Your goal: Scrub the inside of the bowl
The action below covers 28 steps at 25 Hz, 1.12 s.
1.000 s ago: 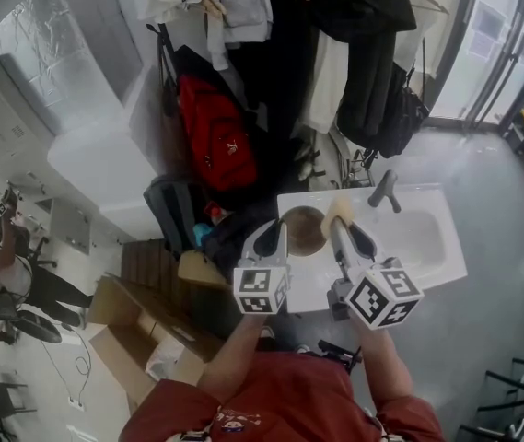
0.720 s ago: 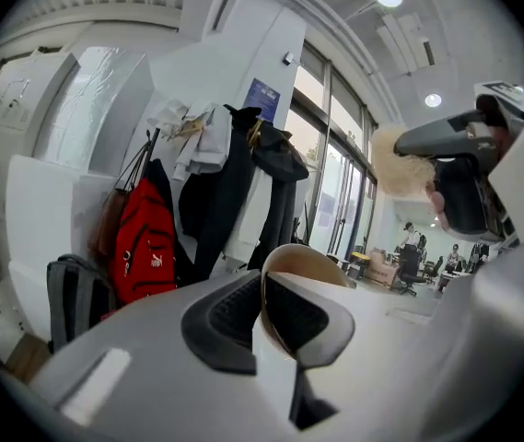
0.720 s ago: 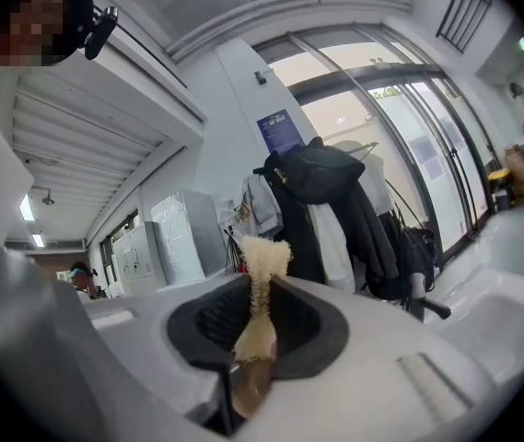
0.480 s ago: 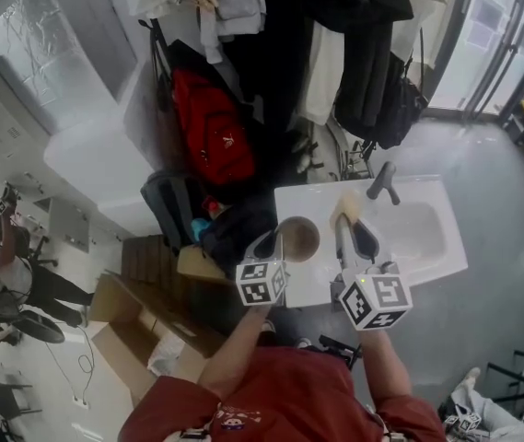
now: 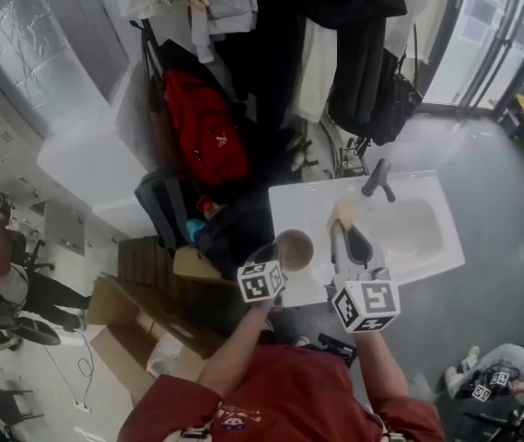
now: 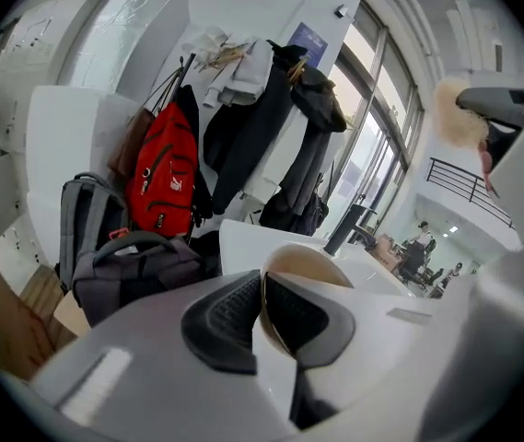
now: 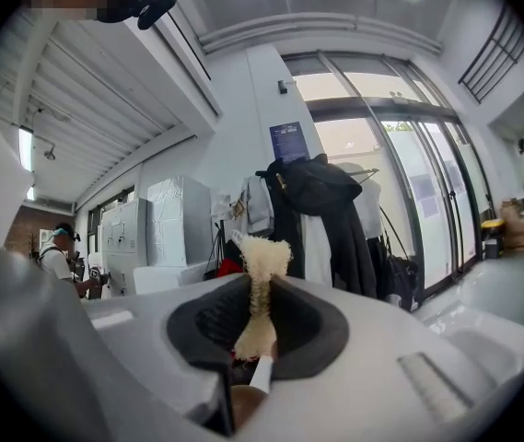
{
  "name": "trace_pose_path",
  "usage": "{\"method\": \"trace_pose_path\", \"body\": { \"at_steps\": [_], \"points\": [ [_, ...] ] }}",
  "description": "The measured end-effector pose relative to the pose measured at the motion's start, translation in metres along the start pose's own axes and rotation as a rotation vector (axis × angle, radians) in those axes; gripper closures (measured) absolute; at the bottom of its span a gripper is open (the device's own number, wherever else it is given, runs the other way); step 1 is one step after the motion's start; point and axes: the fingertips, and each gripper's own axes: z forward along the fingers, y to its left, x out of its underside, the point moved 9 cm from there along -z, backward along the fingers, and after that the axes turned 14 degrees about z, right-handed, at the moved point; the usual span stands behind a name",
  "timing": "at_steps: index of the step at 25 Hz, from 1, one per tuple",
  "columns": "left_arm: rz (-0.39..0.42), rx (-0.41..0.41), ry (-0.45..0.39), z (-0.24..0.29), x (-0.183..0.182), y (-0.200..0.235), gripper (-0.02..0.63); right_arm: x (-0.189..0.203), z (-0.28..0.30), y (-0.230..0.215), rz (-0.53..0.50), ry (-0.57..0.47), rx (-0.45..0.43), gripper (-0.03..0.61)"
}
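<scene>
The bowl, tan inside, is over the left end of the white sink counter with its opening facing up. I cannot tell whether it rests on the counter. Your left gripper has its jaws clamped on the bowl's near rim, one pad inside the wall and one outside. Just to the right, your right gripper has its jaws closed on a pale, fibrous scrubber, which sticks out past the jaw tips. The scrubber is near the bowl but apart from it. Further right lies the sink basin, with a dark faucet at its far edge.
</scene>
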Motion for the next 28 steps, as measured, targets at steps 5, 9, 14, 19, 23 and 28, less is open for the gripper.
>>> {"method": "trace_pose_path", "body": {
  "at_steps": [5, 9, 14, 19, 23, 28],
  "points": [
    [-0.018, -0.009, 0.07, 0.007, 0.017, 0.001, 0.586, 0.004, 0.001, -0.008, -0.008, 0.023, 0.028, 0.529],
    [-0.015, -0.015, 0.106, 0.009, 0.024, 0.003, 0.586, 0.008, 0.001, -0.009, -0.01, 0.032, 0.04, 0.529],
    [-0.004, -0.023, 0.13, 0.012, 0.028, 0.003, 0.586, 0.011, 0.002, -0.007, -0.014, 0.046, 0.039, 0.529],
    [0.001, -0.023, 0.121, 0.012, 0.027, 0.003, 0.577, 0.012, 0.002, -0.007, -0.02, 0.046, 0.043, 0.529],
    [-0.004, -0.014, 0.106, 0.009, 0.024, 0.002, 0.542, 0.012, 0.002, -0.007, -0.017, 0.047, 0.045, 0.529],
    [-0.004, -0.014, 0.078, 0.006, 0.017, 0.004, 0.491, 0.014, 0.003, -0.006, -0.024, 0.048, 0.042, 0.529]
  ]
}}
